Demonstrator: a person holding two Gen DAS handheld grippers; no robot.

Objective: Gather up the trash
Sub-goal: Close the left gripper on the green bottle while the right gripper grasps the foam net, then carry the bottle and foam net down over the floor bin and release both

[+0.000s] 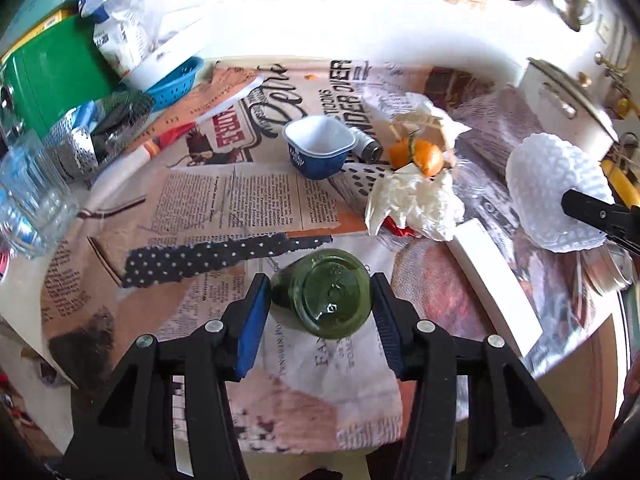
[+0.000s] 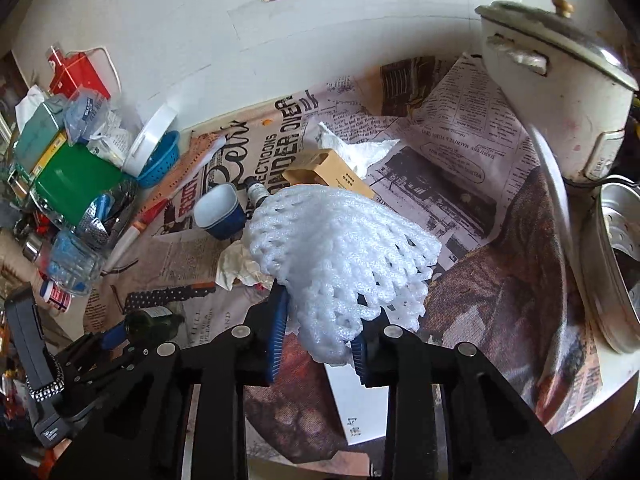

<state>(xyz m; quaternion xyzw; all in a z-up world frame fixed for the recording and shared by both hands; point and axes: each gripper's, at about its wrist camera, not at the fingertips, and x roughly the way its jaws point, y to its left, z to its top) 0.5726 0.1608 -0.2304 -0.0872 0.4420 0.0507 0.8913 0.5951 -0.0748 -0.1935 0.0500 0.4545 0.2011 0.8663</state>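
A: Green bottle (image 1: 326,294) first: where is it, and which way does it point?

B: It sits between the blue pads of the left gripper (image 1: 320,304), both pads against its sides, so the gripper is clenched on it. Its round base faces the left wrist camera, so its long axis runs away from the camera, toward the newspaper-covered table (image 1: 224,200). The neck end is hidden behind the body. From the right wrist view it shows dark green, lying roughly level (image 2: 154,324).

A: And the other hand?

B: The right gripper (image 2: 320,340) is grasping the white foam net (image 2: 340,256) by its narrow lower end. The net fans out wider away from the fingers, up and slightly to the right in that view.

A: What trash is lying on the table?

B: A blue-and-white yogurt cup (image 1: 318,146), open side up, a small grey vial (image 1: 366,146) just beside it, orange peel (image 1: 420,154) on crumpled white tissue (image 1: 416,200), and a tan carton (image 2: 328,174).
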